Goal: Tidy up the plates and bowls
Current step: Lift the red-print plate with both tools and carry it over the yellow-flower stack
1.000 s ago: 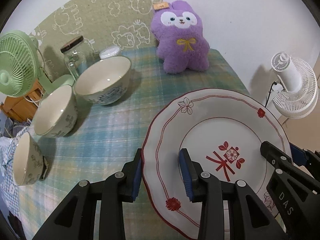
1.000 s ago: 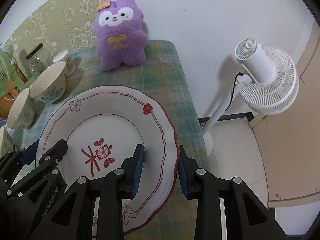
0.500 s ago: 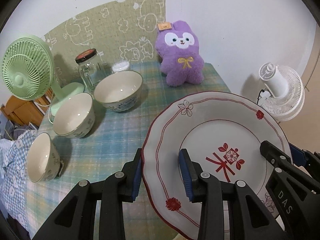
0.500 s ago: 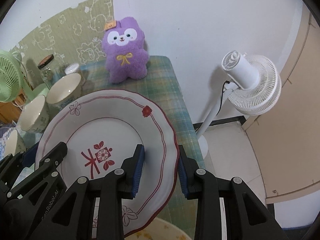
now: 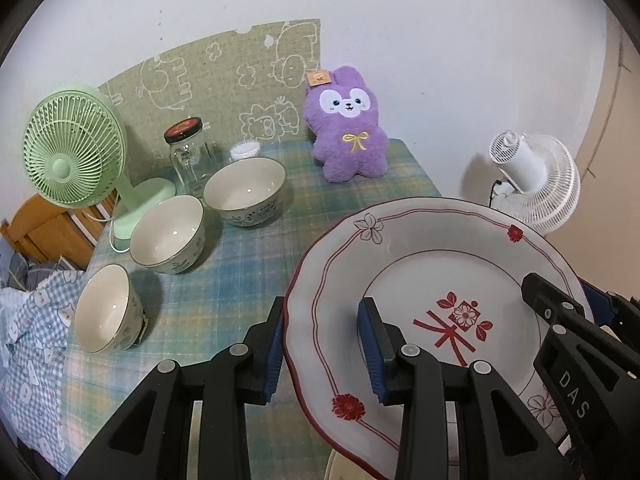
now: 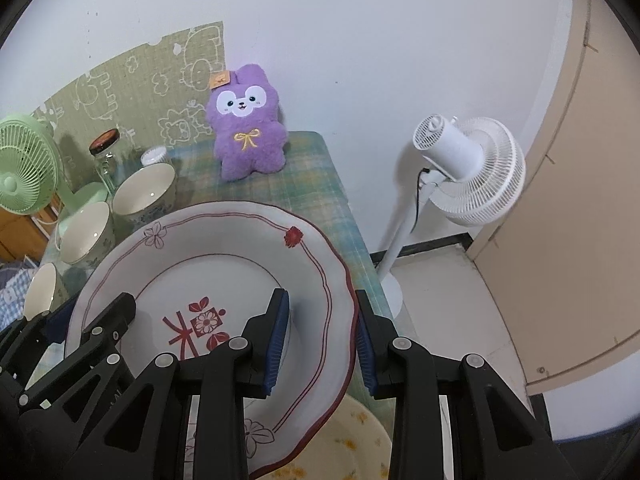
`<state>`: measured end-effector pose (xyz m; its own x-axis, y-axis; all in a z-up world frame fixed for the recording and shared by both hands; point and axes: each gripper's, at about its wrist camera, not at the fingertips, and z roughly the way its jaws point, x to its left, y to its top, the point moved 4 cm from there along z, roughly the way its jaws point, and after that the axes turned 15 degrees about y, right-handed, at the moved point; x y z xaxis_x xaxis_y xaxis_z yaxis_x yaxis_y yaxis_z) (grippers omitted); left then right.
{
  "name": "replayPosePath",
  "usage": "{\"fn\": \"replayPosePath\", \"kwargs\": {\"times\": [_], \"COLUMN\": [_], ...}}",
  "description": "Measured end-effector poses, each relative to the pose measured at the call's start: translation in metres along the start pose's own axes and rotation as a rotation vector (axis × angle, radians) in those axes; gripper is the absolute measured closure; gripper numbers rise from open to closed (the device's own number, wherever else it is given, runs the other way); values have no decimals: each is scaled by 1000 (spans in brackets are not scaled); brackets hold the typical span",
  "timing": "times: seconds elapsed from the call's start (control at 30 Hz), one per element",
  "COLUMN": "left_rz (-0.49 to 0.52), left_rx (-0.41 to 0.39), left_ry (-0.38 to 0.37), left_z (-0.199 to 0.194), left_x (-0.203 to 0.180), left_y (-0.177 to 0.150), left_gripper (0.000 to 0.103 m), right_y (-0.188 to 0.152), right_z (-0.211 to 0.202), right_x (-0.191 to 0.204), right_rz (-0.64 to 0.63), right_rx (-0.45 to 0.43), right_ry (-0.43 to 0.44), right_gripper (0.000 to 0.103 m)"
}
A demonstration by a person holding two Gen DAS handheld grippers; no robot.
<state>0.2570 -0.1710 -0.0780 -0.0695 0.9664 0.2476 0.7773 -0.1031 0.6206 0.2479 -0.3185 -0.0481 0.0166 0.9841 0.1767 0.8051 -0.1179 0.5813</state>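
My left gripper [image 5: 322, 344] and right gripper [image 6: 322, 340] each pinch opposite scalloped rims of the glossy round plate [image 5: 432, 276] above the checked tabletop [image 5: 240, 264].

White plate [image 5: 432, 264], red floral trim; purple plush rabbit [image 5: 349, 140]; green fan [image 5: 72, 156].

Our right gripper [image 6: 322, 340] clamped on the plate's [image 6: 224, 256] right rim, our left gripper [image 6: 90, 326] gripping its left rim, plate above the table's [image 6: 320, 184] right edge
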Motion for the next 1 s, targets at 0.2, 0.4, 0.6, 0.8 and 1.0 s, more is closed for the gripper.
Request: {"fn": "replayPosePath", "kwargs": {"times": [0.2,0.4,0.6,0.8,1.0], "left_rz": [20,38,65,81,104], "left_rx": [3,7,28,43,51], "left_ry": [-20,-41,-49,-59,-68], "left_z": [-11,-17,-14,-11,-7], "left_x": [0,-2,-8,-14,-20], "left_y": [-15,-32,-52,-72,-88], "left_gripper": [68,68,68,68,68], "right_y": [-20,-39,-63,-83,-103], "right_z": [-14,-21,-20,-18,-13], "right_x": [-1,-5,-9,-14,-22], "right_rz": [19,39,69,80,113], "right_rx": [3,6,25,39,55], "right_ry": [-20,-37,-49,-58,-62], "right_gripper": [68,68,68,68,68]}}
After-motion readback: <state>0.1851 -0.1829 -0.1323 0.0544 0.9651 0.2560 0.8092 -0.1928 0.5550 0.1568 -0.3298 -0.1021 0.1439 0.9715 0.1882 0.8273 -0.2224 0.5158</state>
